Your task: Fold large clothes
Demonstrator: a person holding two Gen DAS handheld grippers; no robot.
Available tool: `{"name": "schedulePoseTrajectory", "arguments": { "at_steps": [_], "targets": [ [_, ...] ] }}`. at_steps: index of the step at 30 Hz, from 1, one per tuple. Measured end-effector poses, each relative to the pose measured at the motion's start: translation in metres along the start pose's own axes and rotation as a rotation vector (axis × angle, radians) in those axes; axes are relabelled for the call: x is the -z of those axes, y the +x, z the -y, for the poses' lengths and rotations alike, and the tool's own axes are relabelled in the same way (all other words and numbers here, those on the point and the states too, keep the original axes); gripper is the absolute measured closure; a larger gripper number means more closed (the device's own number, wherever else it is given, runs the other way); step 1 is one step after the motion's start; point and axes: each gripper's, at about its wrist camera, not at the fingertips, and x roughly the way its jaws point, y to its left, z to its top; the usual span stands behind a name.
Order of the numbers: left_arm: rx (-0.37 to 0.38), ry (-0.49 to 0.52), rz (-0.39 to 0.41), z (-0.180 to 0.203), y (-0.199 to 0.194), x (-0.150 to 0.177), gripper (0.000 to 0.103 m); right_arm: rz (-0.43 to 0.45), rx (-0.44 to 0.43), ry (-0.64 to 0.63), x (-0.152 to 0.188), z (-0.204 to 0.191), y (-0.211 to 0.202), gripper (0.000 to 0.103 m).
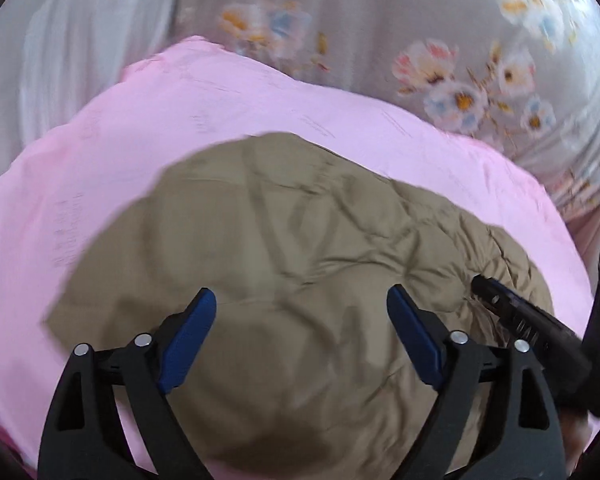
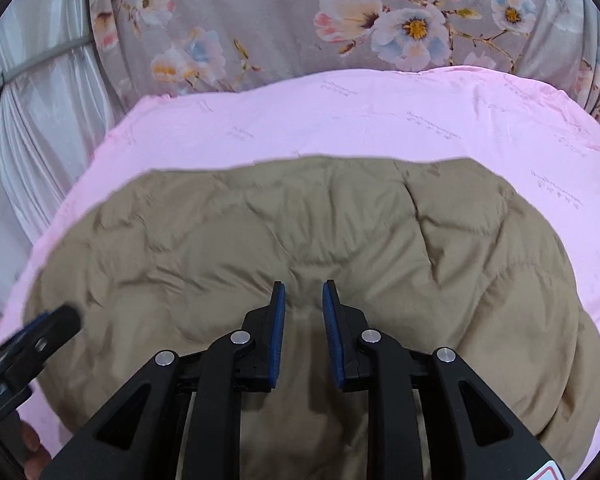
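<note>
Quilted tan fabric filled the lower half of both wrist views: a padded jacket (image 2: 300, 240) lay as a compact, puffy bundle on a pink sheet (image 2: 340, 120), with the sheet showing round it from nine o'clock over twelve to three o'clock. Beyond the sheet, at twelve o'clock, lay a grey floral bedspread (image 2: 260, 12), and a pale curtain (image 2: 40, 120) hung at ten o'clock.

The left gripper (image 1: 302, 320) hovered over the bundle with its jaws released and spread wide, nothing between the blue pads; the blur in its own view suggested a hand in motion. The right gripper (image 2: 304, 320) hung above the jacket's middle with its jaws drawn close but a clear gap left between them, no cloth pinched. In the left view the right gripper's tip sat at four o'clock, down near the gathered hem or cuff (image 1: 512, 264); whether it touched the cloth could not be told.

Judging by the straight far edge and the doubled thickness, a fold already lay in place, and both tools stood free of it so the padding could settle without being dragged. The wide left jaws looked ready for a thick edge.
</note>
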Motion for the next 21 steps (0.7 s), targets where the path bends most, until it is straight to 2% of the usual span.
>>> {"name": "schedulePoseTrajectory", "arguments": {
  "at_steps": [2, 4, 7, 11, 13, 14, 17, 21],
  "targets": [
    [-0.034, -0.057, 0.001, -0.03, -0.016, 0.0, 0.015, -0.005, -0.013, -0.022, -0.01, -0.012, 0.003, 0.082],
    [-0.061, -0.141, -0.045, -0.062, -0.02, 0.003, 0.015, -0.026, -0.016, -0.05, -0.014, -0.022, 0.014, 0.082],
    [-0.027, -0.25, -0.097, -0.091, -0.014, 0.011, 0.015, -0.063, -0.011, -0.038, -0.014, -0.025, 0.035, 0.082],
    [0.01, -0.292, -0.121, -0.098, -0.002, 0.016, 0.012, -0.075, -0.038, 0.011, -0.01, -0.017, 0.048, 0.082],
    [0.004, -0.308, -0.136, -0.1, 0.006, 0.019, 0.011, -0.076, -0.056, 0.027, -0.007, -0.013, 0.05, 0.083],
    [-0.015, -0.338, -0.146, -0.104, 0.009, 0.02, 0.011, -0.075, -0.064, 0.031, -0.006, -0.012, 0.05, 0.083],
    [-0.003, -0.43, -0.129, -0.12, 0.003, 0.024, 0.011, -0.066, -0.076, 0.037, -0.005, -0.01, 0.052, 0.083],
    [-0.01, -0.422, -0.135, -0.123, 0.007, 0.024, 0.011, -0.048, -0.06, 0.019, -0.002, -0.013, 0.054, 0.083]
  ]
}}
